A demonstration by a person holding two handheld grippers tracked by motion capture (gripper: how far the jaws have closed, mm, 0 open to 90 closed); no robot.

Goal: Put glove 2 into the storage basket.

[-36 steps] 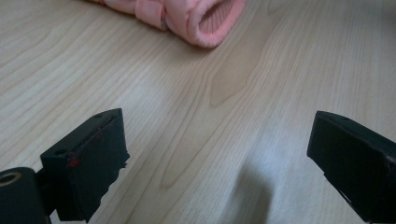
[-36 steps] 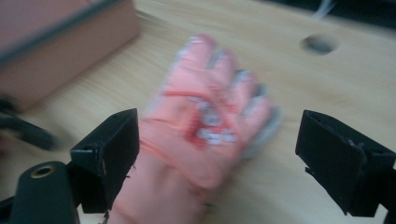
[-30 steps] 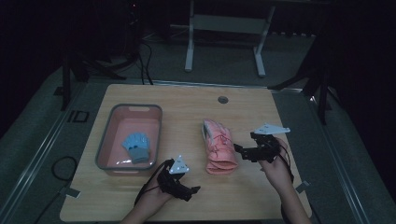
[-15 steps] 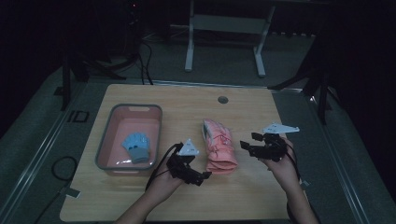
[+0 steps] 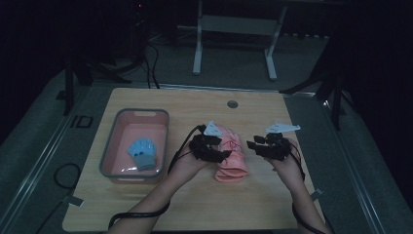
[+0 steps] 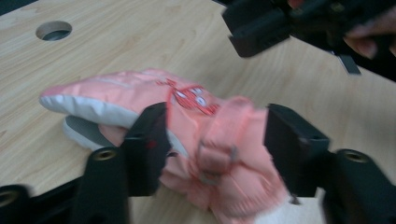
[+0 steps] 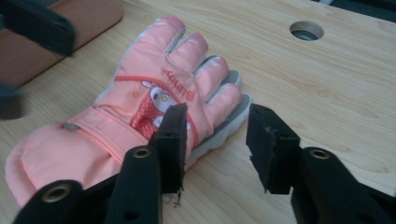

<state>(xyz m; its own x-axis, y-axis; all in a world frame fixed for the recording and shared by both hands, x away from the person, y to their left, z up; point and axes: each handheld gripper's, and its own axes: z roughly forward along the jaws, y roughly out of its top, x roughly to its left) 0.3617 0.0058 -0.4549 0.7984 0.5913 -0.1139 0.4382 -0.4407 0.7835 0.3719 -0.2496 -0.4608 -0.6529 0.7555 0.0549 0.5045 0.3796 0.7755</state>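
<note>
Glove pickup, wooden table (image 5: 311, 146). Pink glove (image 5: 233, 155) lies flat just right of the grey-rimmed pink bin (image 5: 108, 161), which already holds a blue glove (image 5: 141, 154). Left gripper (image 5: 221, 157) straddles the cuff end; in the left gripper view its jaws, which have just been closing, stand about half open with the cuff (image 6: 219, 158) between them, the near pad touching the fabric, the far pad seemingly just short of it, though blur leaves this uncertain. Right gripper (image 5: 253, 145) hovers beside the finger end; its jaws have likewise been closing and stand partly open, holding nothing, with the glove's little finger (image 7: 224, 105) at the edge of the gap. For a sound grasp, the left jaws probably need to finish closing on the thick cuff before any lift. The right gripper should slide further over the glove's fingers, so that padding, not a thin edge, is pinched.
</note>
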